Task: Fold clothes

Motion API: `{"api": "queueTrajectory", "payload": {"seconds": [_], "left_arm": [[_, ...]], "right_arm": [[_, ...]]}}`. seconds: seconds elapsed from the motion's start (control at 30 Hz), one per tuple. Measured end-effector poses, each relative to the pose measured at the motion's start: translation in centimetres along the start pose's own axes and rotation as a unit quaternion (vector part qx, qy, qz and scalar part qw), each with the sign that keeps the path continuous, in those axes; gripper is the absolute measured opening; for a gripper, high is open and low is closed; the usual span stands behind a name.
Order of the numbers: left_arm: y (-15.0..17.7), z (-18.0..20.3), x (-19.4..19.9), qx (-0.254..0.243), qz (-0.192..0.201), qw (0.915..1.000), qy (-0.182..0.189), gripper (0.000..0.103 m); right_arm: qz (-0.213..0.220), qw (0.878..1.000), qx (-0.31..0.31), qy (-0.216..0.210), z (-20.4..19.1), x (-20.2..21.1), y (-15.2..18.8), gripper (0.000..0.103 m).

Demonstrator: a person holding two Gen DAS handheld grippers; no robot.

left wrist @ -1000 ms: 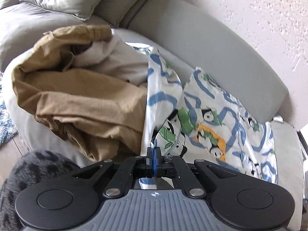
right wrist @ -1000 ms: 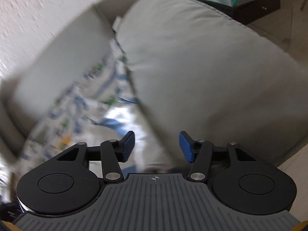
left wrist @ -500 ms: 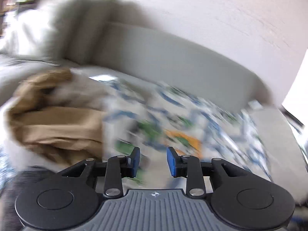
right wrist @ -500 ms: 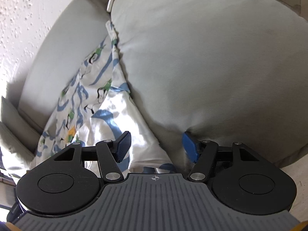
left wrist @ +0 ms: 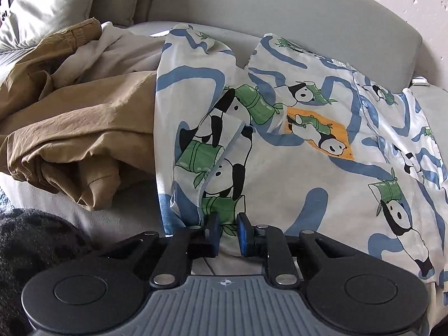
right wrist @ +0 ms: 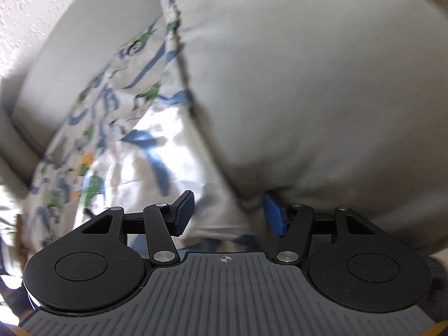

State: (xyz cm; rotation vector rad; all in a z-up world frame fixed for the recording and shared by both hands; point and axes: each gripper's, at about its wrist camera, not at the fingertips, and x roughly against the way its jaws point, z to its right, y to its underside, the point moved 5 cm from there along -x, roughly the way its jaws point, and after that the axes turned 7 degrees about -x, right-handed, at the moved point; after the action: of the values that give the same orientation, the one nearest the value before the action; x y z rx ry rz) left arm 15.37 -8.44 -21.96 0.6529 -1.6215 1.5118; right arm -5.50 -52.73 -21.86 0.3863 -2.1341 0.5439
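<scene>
A white panda-print cloth [left wrist: 308, 168] with blue swirls and green bamboo lies spread on the grey sofa seat, its left side rumpled into folds. My left gripper [left wrist: 229, 235] is at the cloth's near edge. Its blue pads stand a narrow gap apart, with the hem showing between them. In the blurred right wrist view, the same cloth [right wrist: 134, 145] runs along a grey cushion [right wrist: 308, 84]. My right gripper [right wrist: 228, 215] is wide open over the cloth's near corner, its right pad against the cushion's underside.
A crumpled tan garment [left wrist: 78, 128] and a white garment [left wrist: 120, 53] are piled to the left of the cloth. The curved sofa backrest [left wrist: 280, 8] runs behind, with a pale pillow [left wrist: 50, 2] at far left. Something dark and fuzzy [left wrist: 33, 246] sits at lower left.
The left gripper, shut on the cloth a second ago, let go, opened, and now stands narrower at the near hem with the cloth lying flatter. The right gripper stayed open and shifted slightly beside the cushion.
</scene>
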Motion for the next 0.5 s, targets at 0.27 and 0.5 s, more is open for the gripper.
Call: {"api": "queueTrajectory", "payload": {"seconds": [0.27, 0.5], "left_arm": [[0.8, 2.1, 0.2, -0.031, -0.002, 0.9991, 0.028, 0.016], [0.9, 1.0, 0.3, -0.020, -0.003, 0.9994, 0.027, 0.016]], "right_arm": [[0.050, 0.993, 0.074, 0.073, -1.8, 1.1, 0.9, 0.000], [0.065, 0.987, 0.089, 0.120, -2.5, 2.9, 1.4, 0.025]]}}
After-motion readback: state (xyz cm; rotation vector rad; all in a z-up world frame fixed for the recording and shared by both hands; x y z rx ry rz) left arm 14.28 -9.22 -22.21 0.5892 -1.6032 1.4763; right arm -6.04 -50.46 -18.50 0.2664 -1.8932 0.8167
